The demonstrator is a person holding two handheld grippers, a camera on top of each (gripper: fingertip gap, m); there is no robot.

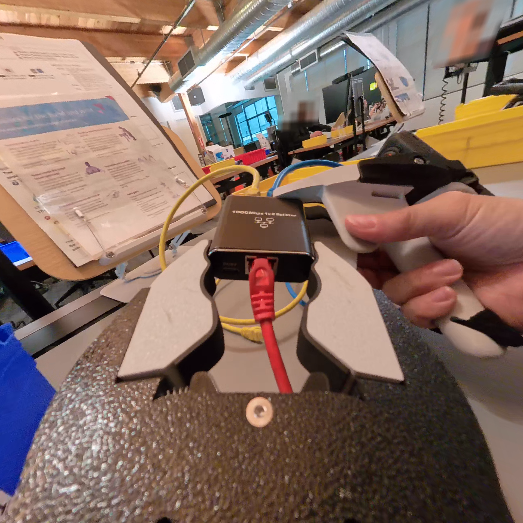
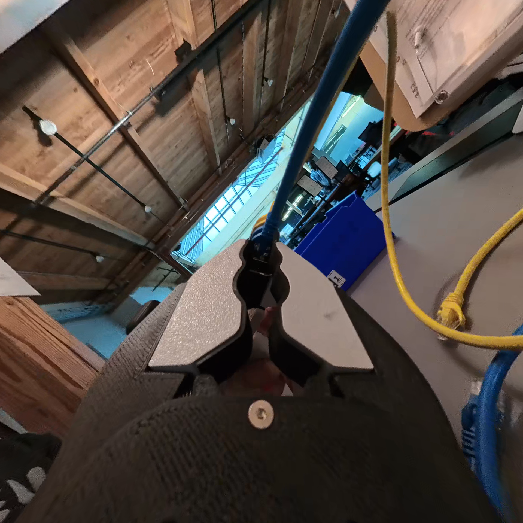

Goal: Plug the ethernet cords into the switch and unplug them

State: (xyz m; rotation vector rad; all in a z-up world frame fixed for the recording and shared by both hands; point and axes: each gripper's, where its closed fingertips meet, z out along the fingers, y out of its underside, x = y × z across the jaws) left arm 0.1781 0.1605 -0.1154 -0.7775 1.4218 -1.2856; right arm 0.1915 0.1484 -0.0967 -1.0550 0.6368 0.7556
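Grey table (image 2: 441, 235), carrying the loose cable ends and a blue bin (image 2: 343, 243) at its far edge; tilted wooden board (image 1: 85, 268) with a printed sheet (image 1: 70, 135) under clear plastic, standing to the left in the left wrist view; left gripper (image 1: 261, 256), its two grey fingers (image 1: 178, 305) pressed against the near end of the black switch (image 1: 261, 226) from either side, holding it clear of the table; right gripper (image 2: 259, 264), seen in its own view pinching the plug of the blue cord (image 2: 311, 119) at the fingertips, and seen in the left wrist view reaching over the far end of the switch, a hand (image 1: 441, 260) wrapped around its handle; red cord (image 1: 268, 334), plugged into the port on the near face of the switch and running back between the left gripper's fingers; yellow cord (image 1: 181, 220), plugged into the far end of the switch beside the blue one, looping down to the table, where its free plug (image 2: 451, 310) lies; free blue plug (image 2: 469, 424), lying on the table near the yellow one.
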